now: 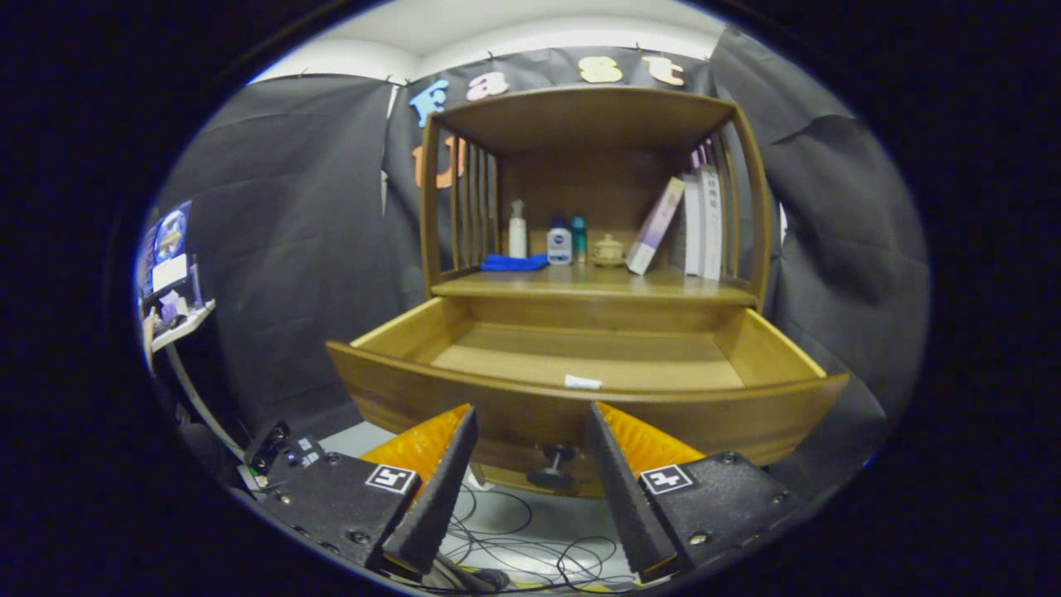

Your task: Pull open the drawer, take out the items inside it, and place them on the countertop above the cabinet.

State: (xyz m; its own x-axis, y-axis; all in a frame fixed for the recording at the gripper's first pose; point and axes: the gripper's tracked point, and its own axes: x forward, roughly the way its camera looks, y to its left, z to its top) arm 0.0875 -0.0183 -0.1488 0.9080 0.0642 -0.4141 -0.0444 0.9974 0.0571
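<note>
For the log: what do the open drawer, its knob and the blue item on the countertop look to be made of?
Drawer: wood, or wood veneer, with visible grain and a soft satin sheen.
Knob: dark and smooth; metal or painted wood, hard to tell.
Blue item: soft folded cloth, judging by its limp flat folds.
The tool is open, its fingers either side of the knob, not touching it.

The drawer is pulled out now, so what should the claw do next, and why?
Probably lift and reach over the drawer front toward the small white item lying just inside. The claw is open, holding nothing, and sits low by the knob.
</note>
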